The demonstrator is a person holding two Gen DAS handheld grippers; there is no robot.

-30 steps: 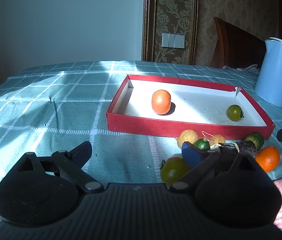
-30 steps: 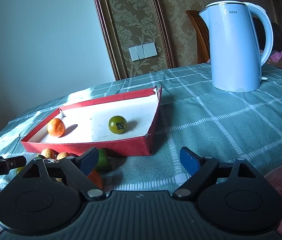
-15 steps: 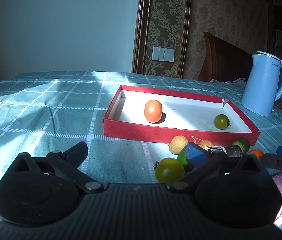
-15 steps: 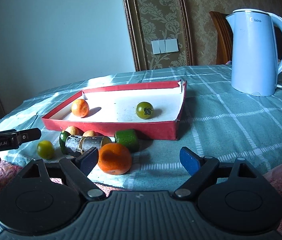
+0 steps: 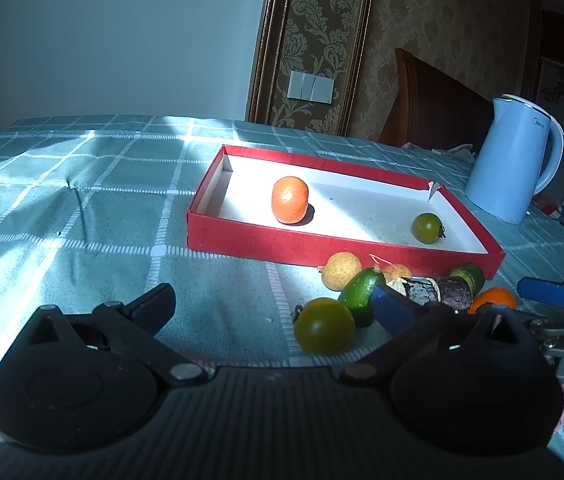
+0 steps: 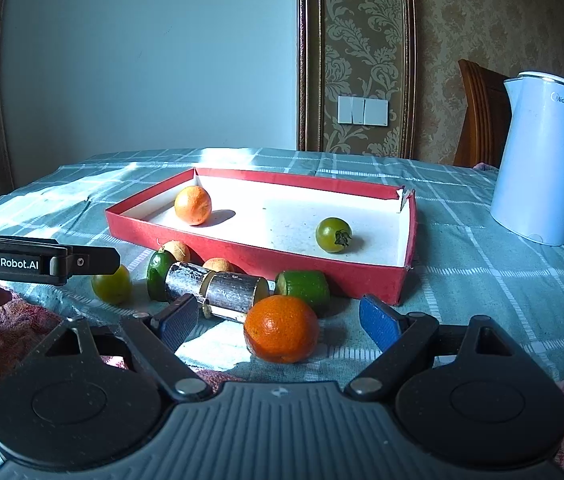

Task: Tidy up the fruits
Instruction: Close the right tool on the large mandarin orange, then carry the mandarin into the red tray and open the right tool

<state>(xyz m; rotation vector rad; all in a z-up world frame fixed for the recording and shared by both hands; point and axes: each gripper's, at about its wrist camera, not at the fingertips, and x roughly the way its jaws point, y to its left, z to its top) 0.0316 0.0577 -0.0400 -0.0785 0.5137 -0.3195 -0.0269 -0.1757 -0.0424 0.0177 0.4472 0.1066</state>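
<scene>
Right hand-held gripper [image 6: 278,322] apart, jaws just been closing; orange [image 6: 281,329] on tabletop [image 6: 501,300] between pads, untouched. Left hand-held gripper [image 5: 270,306] wide apart, empty; green tomato [image 5: 324,326] just ahead near right pad. Red tray [image 6: 266,262] holds tangerine [image 6: 193,205], second tomato [image 6: 333,234]. Other fruit beside tray's near wall. Kettle [image 6: 541,160] right.

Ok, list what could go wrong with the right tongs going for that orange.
The right tongs, open and just closing, straddle the orange; round, it may roll away. The dark cane piece lies right behind and could get nudged. The left tongs hover close by, so the two could bump.
</scene>
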